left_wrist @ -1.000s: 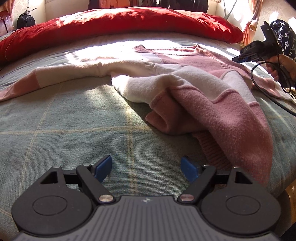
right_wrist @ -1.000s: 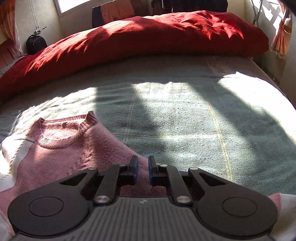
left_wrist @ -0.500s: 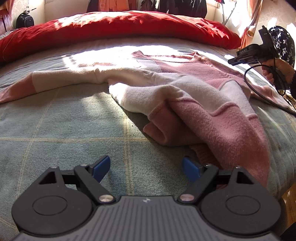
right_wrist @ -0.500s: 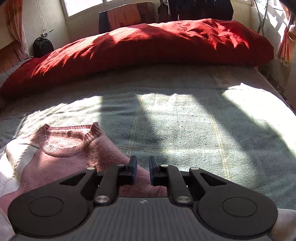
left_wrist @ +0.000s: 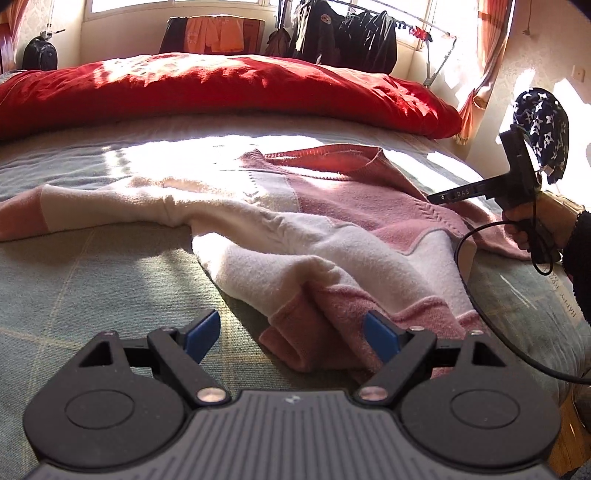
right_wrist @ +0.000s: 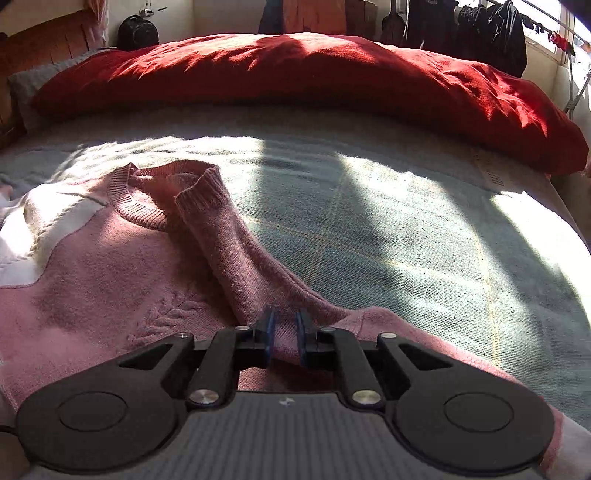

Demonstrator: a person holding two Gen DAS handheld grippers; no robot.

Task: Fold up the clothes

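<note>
A pink and white knit sweater point(left_wrist: 332, 221) lies spread and partly bunched on the bed. My left gripper point(left_wrist: 291, 332) is open, low over the bedcover, with the sweater's bunched pink hem point(left_wrist: 306, 332) between its blue pads. My right gripper point(right_wrist: 284, 332) is nearly shut on the pink sleeve point(right_wrist: 236, 251), which lies folded in toward the collar point(right_wrist: 147, 206). The right gripper also shows in the left wrist view point(left_wrist: 436, 197), held in a hand over the sweater's right shoulder.
A green plaid bedcover point(right_wrist: 406, 229) covers the bed. A red duvet point(left_wrist: 221, 88) lies along the far side. The other sleeve point(left_wrist: 74, 214) stretches left. A black cable point(left_wrist: 491, 314) trails over the bed's right edge. Clothes hang on a rack point(left_wrist: 351, 33) behind.
The right gripper carried the sleeve inward, so its cuff now lies by the collar. The left gripper moved forward and right until the bunched hem sits between its open pads.
</note>
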